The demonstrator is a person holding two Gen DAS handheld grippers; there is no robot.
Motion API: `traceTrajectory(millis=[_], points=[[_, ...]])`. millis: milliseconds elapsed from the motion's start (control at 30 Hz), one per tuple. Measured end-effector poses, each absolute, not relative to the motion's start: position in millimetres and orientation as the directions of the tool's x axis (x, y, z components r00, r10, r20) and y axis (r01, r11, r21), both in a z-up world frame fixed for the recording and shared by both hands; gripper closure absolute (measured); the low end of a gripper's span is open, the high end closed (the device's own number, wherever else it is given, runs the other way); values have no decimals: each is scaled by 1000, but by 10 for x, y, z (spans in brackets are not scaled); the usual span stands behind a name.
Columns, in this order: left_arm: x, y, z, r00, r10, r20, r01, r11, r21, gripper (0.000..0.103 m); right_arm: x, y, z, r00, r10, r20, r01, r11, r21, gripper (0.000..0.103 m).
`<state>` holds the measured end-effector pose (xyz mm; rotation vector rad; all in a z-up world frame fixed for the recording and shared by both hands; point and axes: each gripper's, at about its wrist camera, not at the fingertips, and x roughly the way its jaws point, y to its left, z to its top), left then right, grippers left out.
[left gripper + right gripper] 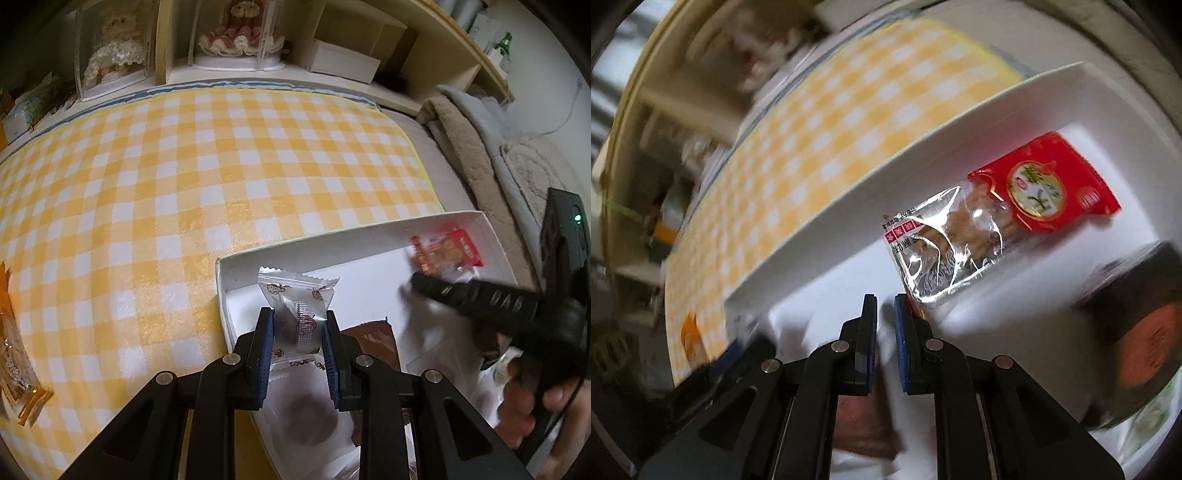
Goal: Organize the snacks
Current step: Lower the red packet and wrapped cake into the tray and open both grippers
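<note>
My left claw (298, 341) grips a soft, crinkly cake packet (297, 306) over the box's (236, 264) left edge; right claw (885, 343) closed empty. Hold it by the wrapper, lightly.

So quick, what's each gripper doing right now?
Left gripper: shut on a clear-wrapped cake.
Right gripper: shut, holding nothing visible.
</note>
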<state>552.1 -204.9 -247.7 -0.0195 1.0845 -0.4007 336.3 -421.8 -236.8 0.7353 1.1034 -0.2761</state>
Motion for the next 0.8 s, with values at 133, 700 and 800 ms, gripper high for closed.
traceTrajectory(millis=[133, 700, 800], points=[[5550, -2060, -2501, 410, -320, -854, 306, 930, -202, 78, 3287, -4473, -2302, 492, 107, -864, 567, 714, 411, 97], [5253, -2010, -2199, 446, -327, -833, 304, 931, -202, 42, 3067, -4363, -1781, 480, 50, -876, 490, 813, 315, 48], [5177, -1980, -2120, 449, -330, -831, 305, 930, -205, 32, 2967, -4365, -1690, 469, 5, -883, 482, 837, 260, 31]])
